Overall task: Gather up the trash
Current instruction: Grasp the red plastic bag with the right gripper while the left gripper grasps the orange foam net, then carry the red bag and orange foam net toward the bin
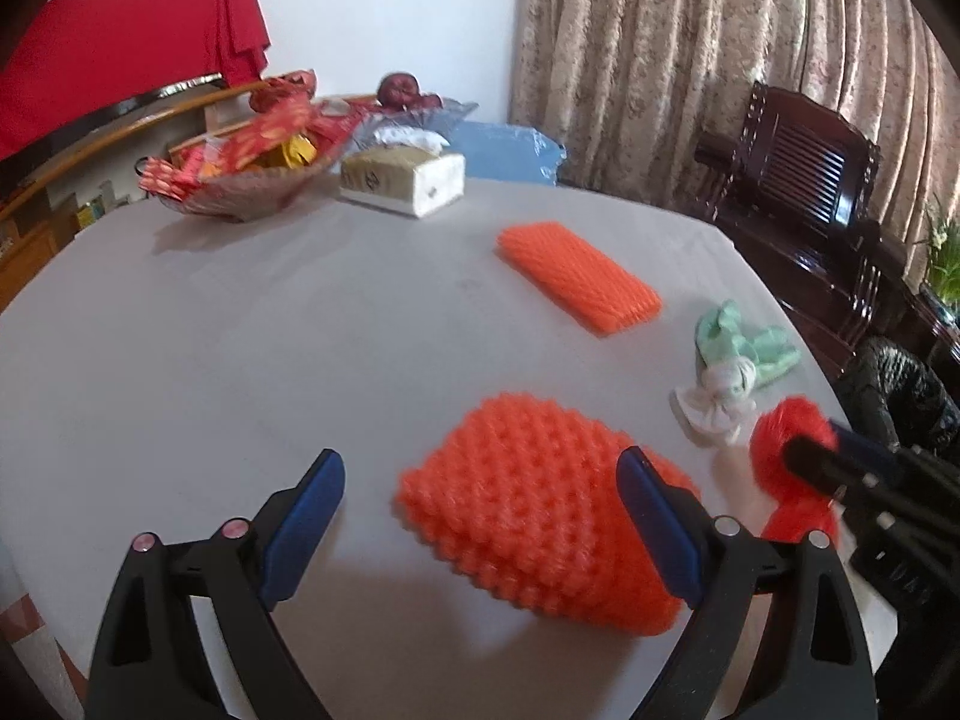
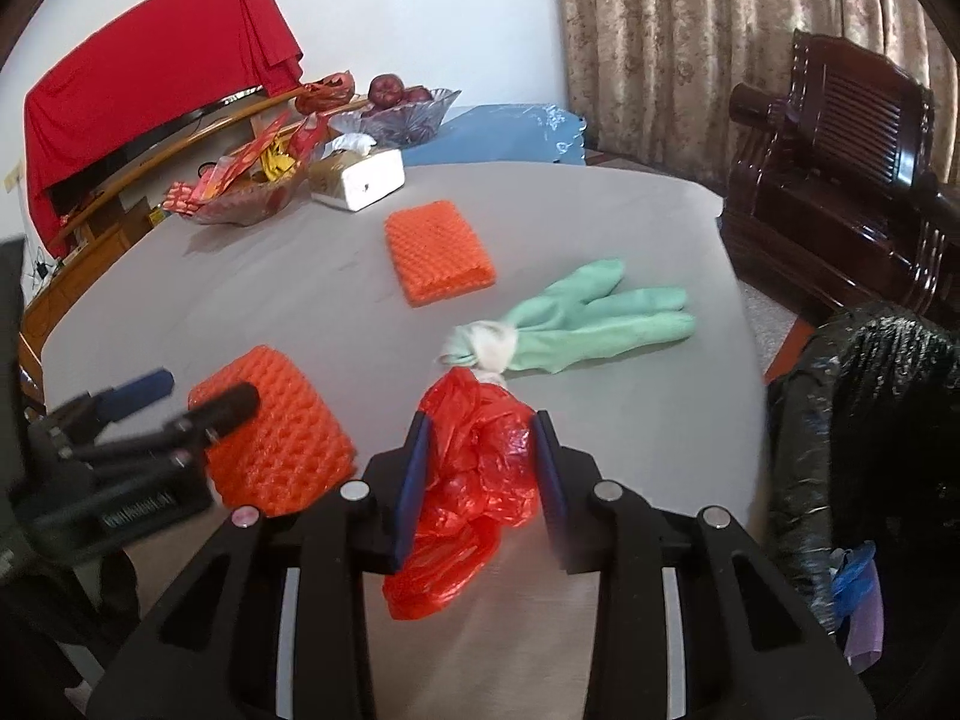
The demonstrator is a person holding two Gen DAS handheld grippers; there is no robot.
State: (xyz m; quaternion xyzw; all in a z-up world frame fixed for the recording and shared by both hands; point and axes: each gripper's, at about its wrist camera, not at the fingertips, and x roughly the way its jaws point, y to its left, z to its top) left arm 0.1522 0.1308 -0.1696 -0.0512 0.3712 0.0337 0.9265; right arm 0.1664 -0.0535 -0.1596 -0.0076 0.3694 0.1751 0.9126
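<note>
While light, springy and crush-prone, best pinched across the narrow sides: near foam net (image 1: 540, 516) on the desk (image 1: 240, 330).
Left tongs (image 1: 480, 516) spread wide, one pad before its right part; right tongs (image 2: 480, 480) closing on the soft, slippery red plastic bag (image 2: 474, 468).

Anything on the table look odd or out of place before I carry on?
The green glove near the right edge lies flat with its cuff knotted or bunched around a white wad. Two orange foam nets lie loose. Nothing looks spilled or broken.
</note>
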